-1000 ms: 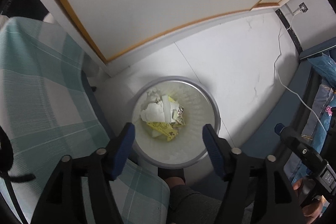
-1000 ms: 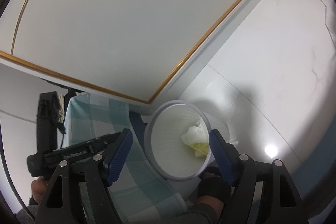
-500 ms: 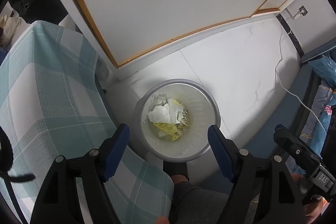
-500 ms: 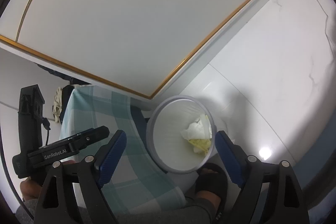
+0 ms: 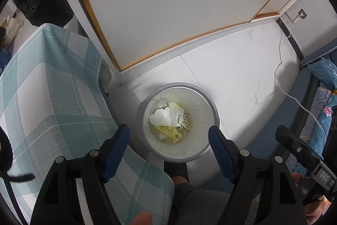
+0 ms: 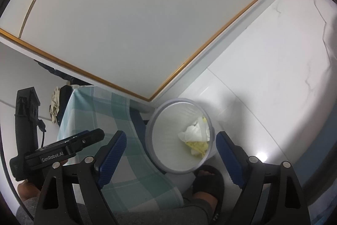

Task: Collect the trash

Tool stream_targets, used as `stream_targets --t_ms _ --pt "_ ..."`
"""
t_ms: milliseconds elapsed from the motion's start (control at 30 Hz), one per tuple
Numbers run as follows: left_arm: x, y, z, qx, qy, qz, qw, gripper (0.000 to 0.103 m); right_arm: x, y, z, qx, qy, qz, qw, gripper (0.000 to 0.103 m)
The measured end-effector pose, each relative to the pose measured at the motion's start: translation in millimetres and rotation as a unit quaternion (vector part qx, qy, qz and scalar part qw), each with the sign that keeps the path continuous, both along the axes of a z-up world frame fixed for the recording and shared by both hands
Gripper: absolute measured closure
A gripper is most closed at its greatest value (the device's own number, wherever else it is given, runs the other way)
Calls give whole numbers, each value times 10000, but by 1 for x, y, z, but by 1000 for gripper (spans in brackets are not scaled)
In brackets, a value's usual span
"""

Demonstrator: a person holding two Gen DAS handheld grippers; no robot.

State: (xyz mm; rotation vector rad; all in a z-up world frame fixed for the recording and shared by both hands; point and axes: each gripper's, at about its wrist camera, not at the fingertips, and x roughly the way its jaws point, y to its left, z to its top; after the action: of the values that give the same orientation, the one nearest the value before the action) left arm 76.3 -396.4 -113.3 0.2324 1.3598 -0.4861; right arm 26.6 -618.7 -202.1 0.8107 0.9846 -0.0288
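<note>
Several scraps of trash (image 5: 168, 121) lay in bin (image 5: 207, 147) on floor (image 5: 242, 77), paper white and yellow | bin stood beside checked cloth (image 5: 52, 102), within reach | left gripper (image 5: 169, 136) and right gripper (image 6: 171, 144) hung above, jaws wide, empty, apparently after dropping.

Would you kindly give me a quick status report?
Left tool open, empty. Right tool open, empty. Both above bin, trash inside. Checked cloth beside bin, nothing blocking.
</note>
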Motion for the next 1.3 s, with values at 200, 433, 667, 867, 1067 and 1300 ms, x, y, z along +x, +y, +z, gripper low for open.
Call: stream_targets --t_ms 200,433,667,867,1067,1300 --pt "-3 1 1 -21 -26 -10 10000 29 -1 1 1 -14 8 -15 10000 16" --pt "-2 3 0 -18 29 -9 10000 29 -2 1 2 -44 34 -28 10000 16" --pt "-2 3 4 -32 4 -2 10000 29 -3 1 2 -57 54 -48 10000 16" --pt "-3 5 3 -47 27 1 10000 29 -2 2 2 -68 70 -42 9999 16" --pt "-2 6 4 -58 39 -7 10000 29 -2 2 2 -70 86 -75 9999 16" --pt "-4 4 7 -46 1 -81 10000 29 -3 1 2 -89 92 -68 9999 16"
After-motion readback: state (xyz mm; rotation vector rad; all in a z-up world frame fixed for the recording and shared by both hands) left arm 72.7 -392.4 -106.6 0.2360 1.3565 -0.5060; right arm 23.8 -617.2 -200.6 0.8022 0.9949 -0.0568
